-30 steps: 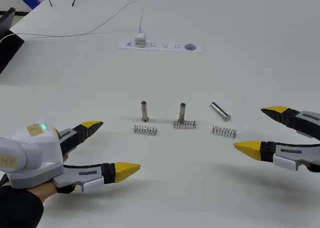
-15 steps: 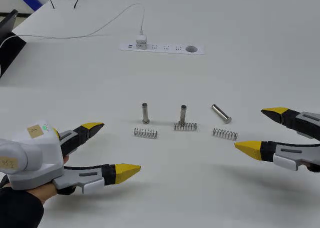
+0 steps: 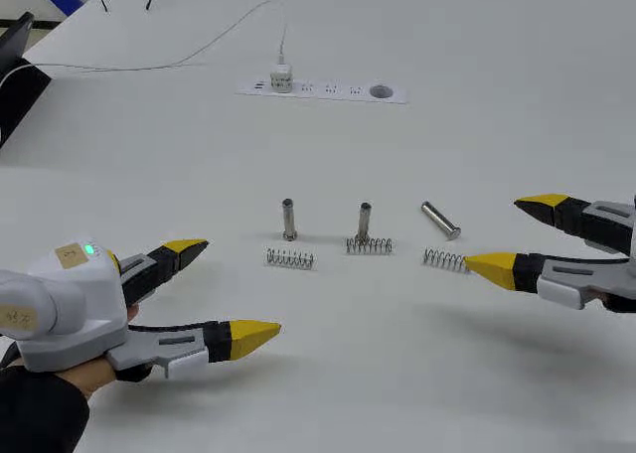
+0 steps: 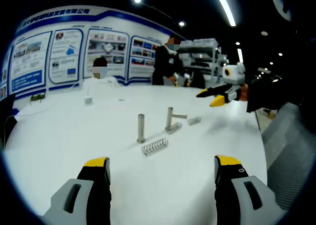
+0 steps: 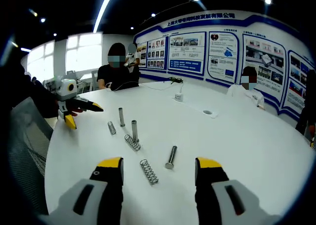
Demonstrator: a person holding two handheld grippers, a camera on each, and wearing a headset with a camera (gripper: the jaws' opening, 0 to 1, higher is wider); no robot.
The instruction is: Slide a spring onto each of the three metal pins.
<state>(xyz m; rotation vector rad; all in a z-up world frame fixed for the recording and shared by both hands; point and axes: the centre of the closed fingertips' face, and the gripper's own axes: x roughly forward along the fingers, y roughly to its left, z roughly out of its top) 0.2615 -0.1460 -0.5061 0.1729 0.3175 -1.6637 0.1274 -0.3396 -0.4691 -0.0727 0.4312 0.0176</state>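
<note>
Both wide open, holding nothing. Right tongs (image 3: 492,234) aimed at nearest spring (image 3: 444,260), probably my first pick. Its pin (image 3: 439,221) lies flat, so left tongs (image 3: 241,285) hover clear.

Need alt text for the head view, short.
Three metal pins stand in a row on a white workbench: left pin and middle pin upright, right pin lying flat. The left spring, middle spring and right spring lie loose by them. The open left gripper and right gripper flank them, holding nothing.
</note>
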